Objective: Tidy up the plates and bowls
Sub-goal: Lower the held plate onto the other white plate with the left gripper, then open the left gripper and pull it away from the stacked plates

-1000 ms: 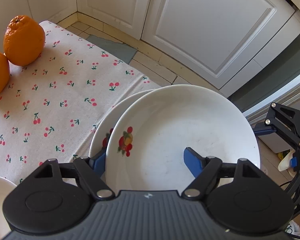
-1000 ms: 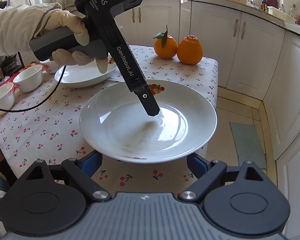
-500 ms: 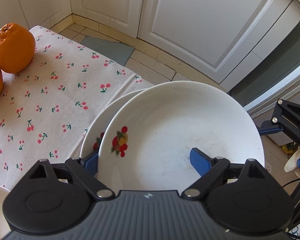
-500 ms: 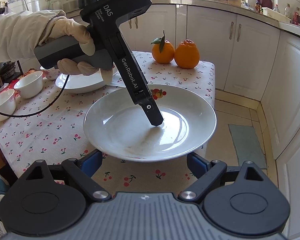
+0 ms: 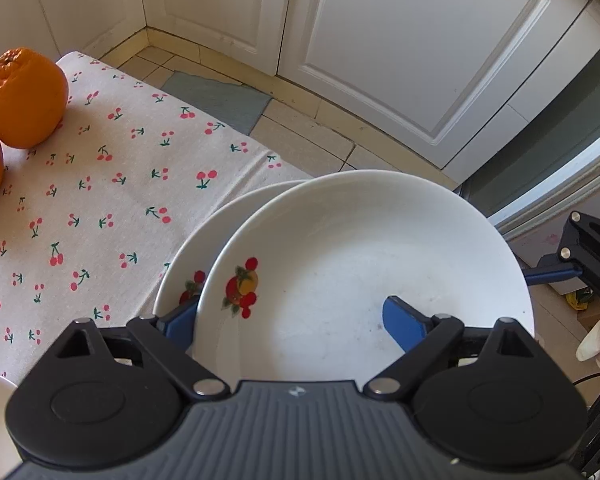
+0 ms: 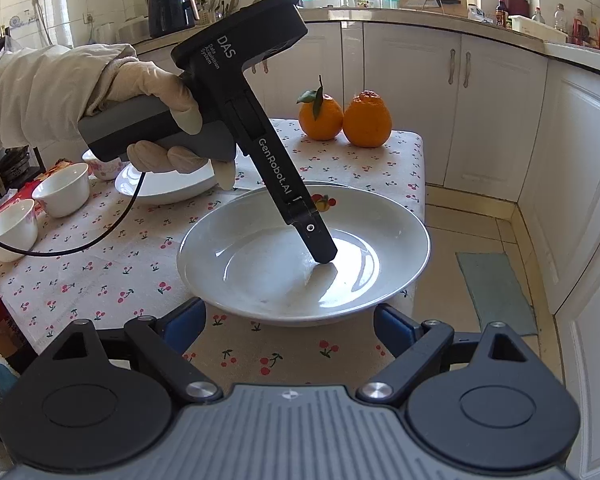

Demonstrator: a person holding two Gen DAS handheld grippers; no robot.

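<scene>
My left gripper [image 5: 292,320] is shut on the rim of a white plate with a fruit motif [image 5: 360,272], one blue finger [image 5: 404,322] inside the plate and the other under it. The plate [image 6: 300,256] hangs above a second, similar plate [image 5: 192,264] lying near the table's corner. The left gripper's finger [image 6: 316,240] reaches into the plate in the right wrist view. My right gripper [image 6: 290,326] is open and empty, just in front of the held plate. Another plate [image 6: 164,184] and two white bowls [image 6: 64,188] [image 6: 8,228] sit at the table's left.
Two oranges [image 6: 346,118] stand at the far end of the cherry-print tablecloth [image 6: 112,272]. White cabinets [image 6: 500,120] and tiled floor [image 6: 480,240] lie beyond the table's right edge. A small patterned bowl [image 6: 100,164] sits behind the far plate.
The left gripper has tilted more steeply into the plate and lifted it. The right gripper has stayed open and backed off slightly.
</scene>
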